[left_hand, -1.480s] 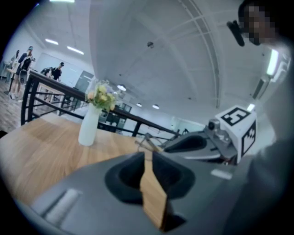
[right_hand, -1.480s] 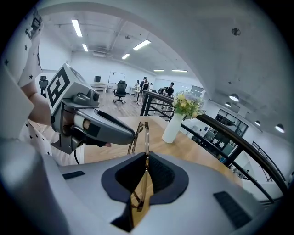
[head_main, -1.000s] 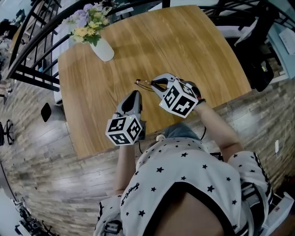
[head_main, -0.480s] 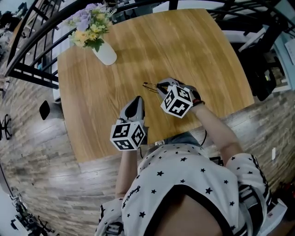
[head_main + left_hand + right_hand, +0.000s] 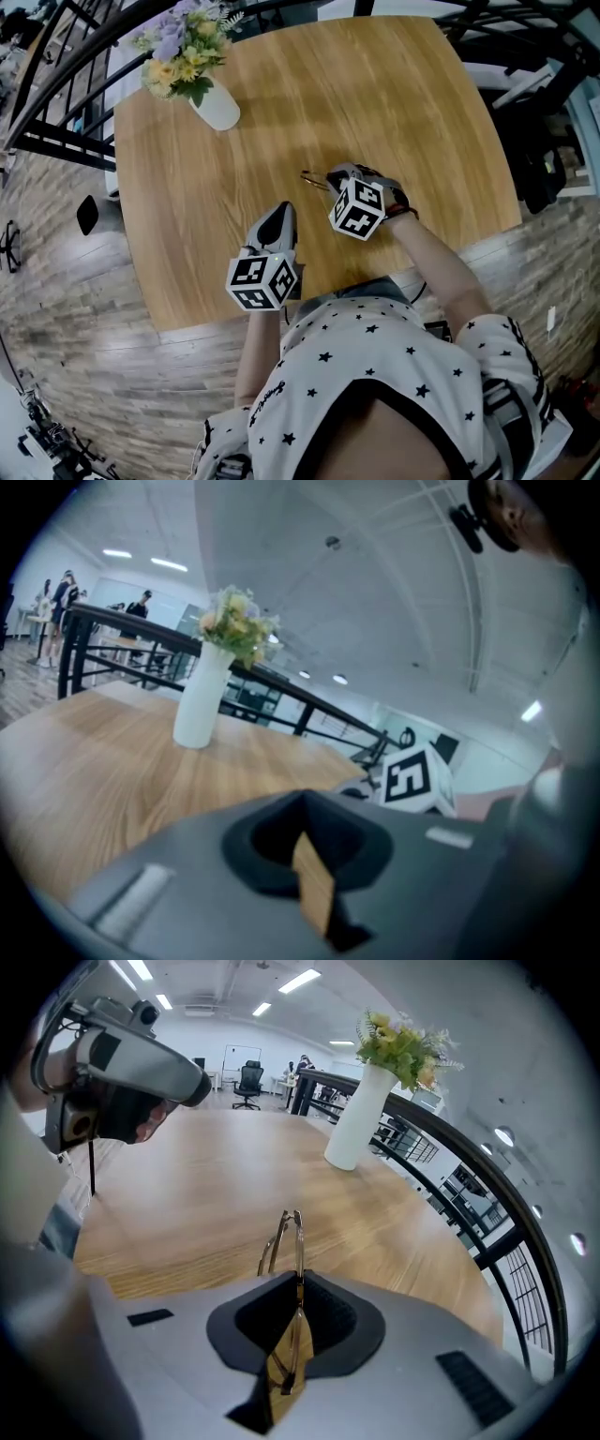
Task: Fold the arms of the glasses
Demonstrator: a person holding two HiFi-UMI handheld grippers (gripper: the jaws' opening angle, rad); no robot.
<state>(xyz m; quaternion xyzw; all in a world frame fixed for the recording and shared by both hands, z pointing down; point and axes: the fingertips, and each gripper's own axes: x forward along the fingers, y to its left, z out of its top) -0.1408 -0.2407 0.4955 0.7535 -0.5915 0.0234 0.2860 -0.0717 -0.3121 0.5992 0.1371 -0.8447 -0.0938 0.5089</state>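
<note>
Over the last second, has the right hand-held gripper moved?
Yes. The right hand-held gripper, clamping thin gold wire glasses, has dropped closer to the light wooden table.

Thin gold-toned metal wire glasses point(image 5: 297, 1241), smooth, lightly glossy wood-grain table point(image 5: 375, 103), matt white vase point(image 5: 217, 108)

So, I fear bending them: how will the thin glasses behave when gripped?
The glasses look like thin wire, so probably light and springy, easily bent. Clamped edge-on in the right gripper, they may twist or slip if pushed.
</note>
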